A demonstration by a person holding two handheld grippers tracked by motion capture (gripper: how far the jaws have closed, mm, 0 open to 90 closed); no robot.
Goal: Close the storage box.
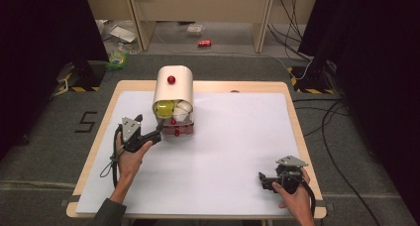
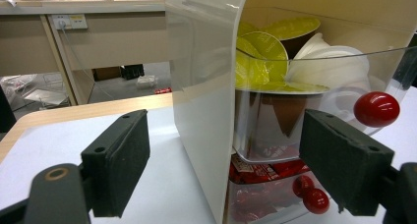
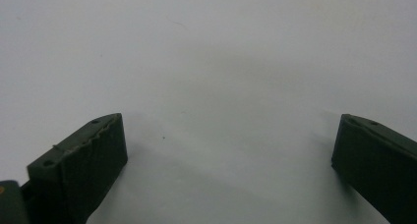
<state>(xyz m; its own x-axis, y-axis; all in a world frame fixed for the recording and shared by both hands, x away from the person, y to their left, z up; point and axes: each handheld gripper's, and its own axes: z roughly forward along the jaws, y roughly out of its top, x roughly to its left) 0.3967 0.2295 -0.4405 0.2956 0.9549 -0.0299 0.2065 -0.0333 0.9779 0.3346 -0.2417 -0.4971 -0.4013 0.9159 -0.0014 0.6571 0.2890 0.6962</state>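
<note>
A cream cabinet [image 1: 173,87] with a rounded top and a red knob [image 1: 171,80] stands at the back left of the table. Its clear upper drawer [image 2: 275,130] holds yellow-green capsules [image 2: 263,57] and white capsules [image 2: 329,67], and carries a red knob [image 2: 376,108]. The drawer below holds red packets [image 2: 260,172] and has red knobs [image 2: 314,200]. My left gripper [image 1: 157,134] [image 2: 231,155] is open at the cabinet's front left corner; its jaws stand either side of the side wall and upper drawer without touching them. My right gripper [image 1: 263,179] [image 3: 228,160] is open over bare mat, holding nothing.
A white mat [image 1: 223,146] covers most of the wooden table [image 1: 297,132]. Beyond the table lie grey floor, cables [image 1: 327,122] and wooden furniture legs [image 1: 141,18]. Dark curtains hang at both sides.
</note>
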